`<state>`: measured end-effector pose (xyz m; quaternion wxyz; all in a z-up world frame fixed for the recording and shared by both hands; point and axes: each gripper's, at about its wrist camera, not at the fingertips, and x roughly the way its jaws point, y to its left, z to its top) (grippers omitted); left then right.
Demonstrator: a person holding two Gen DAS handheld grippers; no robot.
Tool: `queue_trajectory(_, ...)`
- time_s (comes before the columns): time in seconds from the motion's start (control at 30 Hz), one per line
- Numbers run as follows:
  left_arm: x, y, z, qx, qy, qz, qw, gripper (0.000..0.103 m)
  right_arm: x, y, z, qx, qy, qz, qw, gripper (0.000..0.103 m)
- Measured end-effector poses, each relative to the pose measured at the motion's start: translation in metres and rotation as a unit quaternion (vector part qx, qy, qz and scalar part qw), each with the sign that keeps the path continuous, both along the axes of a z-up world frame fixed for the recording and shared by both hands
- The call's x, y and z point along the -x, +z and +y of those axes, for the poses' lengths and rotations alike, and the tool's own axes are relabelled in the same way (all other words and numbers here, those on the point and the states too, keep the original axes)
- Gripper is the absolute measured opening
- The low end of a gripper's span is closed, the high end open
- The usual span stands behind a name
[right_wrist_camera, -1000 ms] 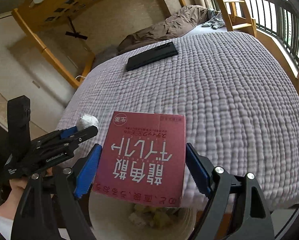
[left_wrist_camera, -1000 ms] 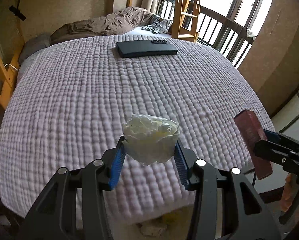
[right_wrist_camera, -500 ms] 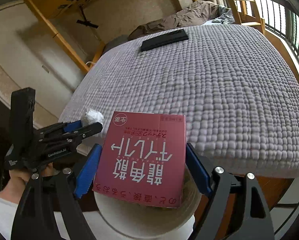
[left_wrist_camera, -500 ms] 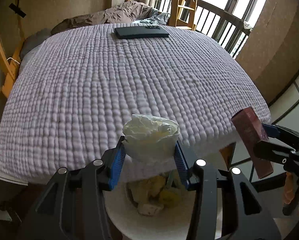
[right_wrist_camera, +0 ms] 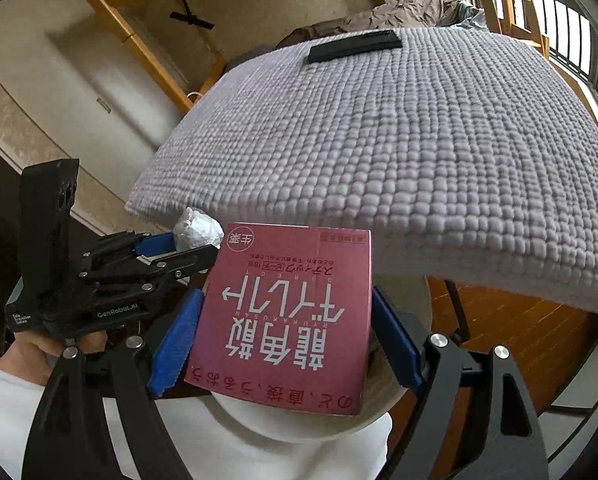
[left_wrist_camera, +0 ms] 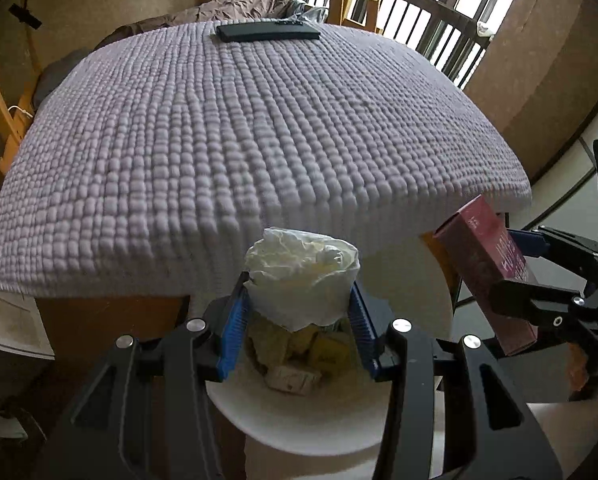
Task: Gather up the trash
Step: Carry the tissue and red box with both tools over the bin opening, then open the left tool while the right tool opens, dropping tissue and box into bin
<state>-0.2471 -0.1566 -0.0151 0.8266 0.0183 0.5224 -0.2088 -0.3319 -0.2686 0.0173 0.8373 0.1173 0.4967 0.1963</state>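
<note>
Left gripper fingers clamp crumpled tissue directly over white bin, ready to drop. Right gripper fingers pinch red box sides, bin rim below.

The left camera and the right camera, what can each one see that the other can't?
Only the left wrist view looks down into the white bin and shows yellowish trash already inside. Only the right wrist view shows the white writing on the red box and the person's hand holding the left hand-held gripper. Both show the crumpled tissue, the red box, the purple bedspread and the flat black thing lying on it.
</note>
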Motion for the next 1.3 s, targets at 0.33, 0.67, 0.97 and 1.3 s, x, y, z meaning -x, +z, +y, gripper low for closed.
queue_trajectory(0.33,0.013,-0.022,-0.005,-0.026,-0.017,0.018,0.9994,0.048,0.003,-0.019,0.005,0.012,0.006,0.02,1.0,0.081)
queue_trajectory(0.67,0.013,-0.047,-0.011,-0.04,-0.025,0.037,0.9982,0.048,0.002,-0.041,0.005,0.017,0.001,0.041,0.999,0.081)
queue_trajectory(0.97,0.011,-0.076,-0.02,-0.054,-0.03,0.052,0.9967,0.048,-0.006,-0.063,0.013,0.028,0.002,0.056,0.998,0.081)
queue_trajectory(1.3,0.014,-0.105,-0.024,-0.068,-0.032,0.066,0.9949,0.048,-0.006,-0.083,0.023,0.032,-0.001,0.069,0.997,0.081)
